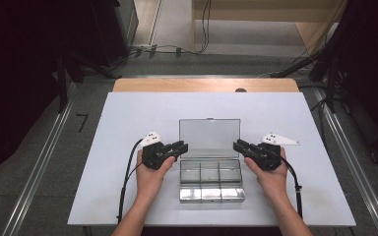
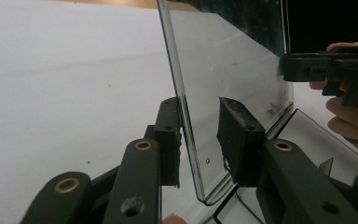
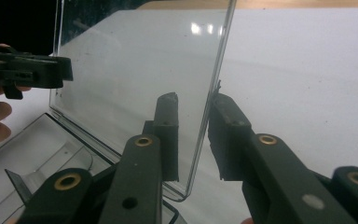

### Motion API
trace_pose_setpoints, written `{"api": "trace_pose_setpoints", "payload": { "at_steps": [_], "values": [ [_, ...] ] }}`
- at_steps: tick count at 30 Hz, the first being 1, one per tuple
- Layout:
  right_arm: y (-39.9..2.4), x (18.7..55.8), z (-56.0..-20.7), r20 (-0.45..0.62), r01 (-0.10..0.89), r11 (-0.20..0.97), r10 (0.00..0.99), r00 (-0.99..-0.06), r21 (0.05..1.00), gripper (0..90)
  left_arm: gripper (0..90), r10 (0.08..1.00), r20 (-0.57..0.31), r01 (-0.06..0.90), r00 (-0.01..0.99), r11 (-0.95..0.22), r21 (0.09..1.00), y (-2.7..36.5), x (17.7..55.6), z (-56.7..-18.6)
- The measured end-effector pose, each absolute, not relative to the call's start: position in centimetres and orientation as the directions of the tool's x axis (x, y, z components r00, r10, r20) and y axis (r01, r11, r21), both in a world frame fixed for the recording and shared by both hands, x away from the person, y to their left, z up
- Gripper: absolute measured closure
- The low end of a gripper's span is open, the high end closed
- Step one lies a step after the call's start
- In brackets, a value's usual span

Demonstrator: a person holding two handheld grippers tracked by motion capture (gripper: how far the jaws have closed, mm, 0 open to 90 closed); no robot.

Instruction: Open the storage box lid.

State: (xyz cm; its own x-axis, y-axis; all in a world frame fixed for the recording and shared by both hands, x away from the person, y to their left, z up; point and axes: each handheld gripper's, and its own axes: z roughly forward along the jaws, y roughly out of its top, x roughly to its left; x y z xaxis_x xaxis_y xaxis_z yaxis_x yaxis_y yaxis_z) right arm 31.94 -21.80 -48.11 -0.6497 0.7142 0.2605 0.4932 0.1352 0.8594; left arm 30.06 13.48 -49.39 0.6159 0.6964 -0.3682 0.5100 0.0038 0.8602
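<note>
We see a clear box [image 1: 210, 179] mid-table w/ lid [image 1: 209, 138] upright. Left gripper [image 1: 183, 148] & right gripper [image 1: 237, 145] straddle the lid's side edges, jaws slightly apart, not clamped.

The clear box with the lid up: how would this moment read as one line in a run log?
box: clear, compartmented, on white table | lid: upright | left gripper: straddles lid's left edge, gap visible | right gripper: straddles right edge, gap visible

A clear plastic compartment box [image 1: 210, 179] sits on the white table [image 1: 128, 128], near its front edge. Its transparent lid [image 1: 209, 138] stands upright (hinged along the back), above a base divided into small square compartments.
</note>
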Motion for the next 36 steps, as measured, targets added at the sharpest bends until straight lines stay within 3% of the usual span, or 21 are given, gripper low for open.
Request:
{"api": "trace_pose_setpoints", "payload": {
  "at_steps": [15, 27, 36],
  "values": [
    [-21.6, 32.6, -48.9, 0.31, 0.566, 0.142, 0.717, -0.625, 0.812, 62.4, 62.2, 0.704, -0.399, 0.564, 0.588, -0.003, 0.826, 13.4, 30.5, -50.1],
    [-21.2, 32.8, -49.4, 0.342, 0.615, 0.154, 0.715, -0.609, 0.774, 51.0, 50.2, 0.71, -0.41, 0.594, 0.572, -0.014, 0.804, 13.2, 30.7, -50.5],
    [-21.2, 33.0, -49.5, 0.368, 0.639, 0.152, 0.708, -0.602, 0.754, 48.3, 40.2, 0.709, -0.426, 0.616, 0.562, -0.015, 0.788, 12.9, 30.7, -50.6]
  ]
}}
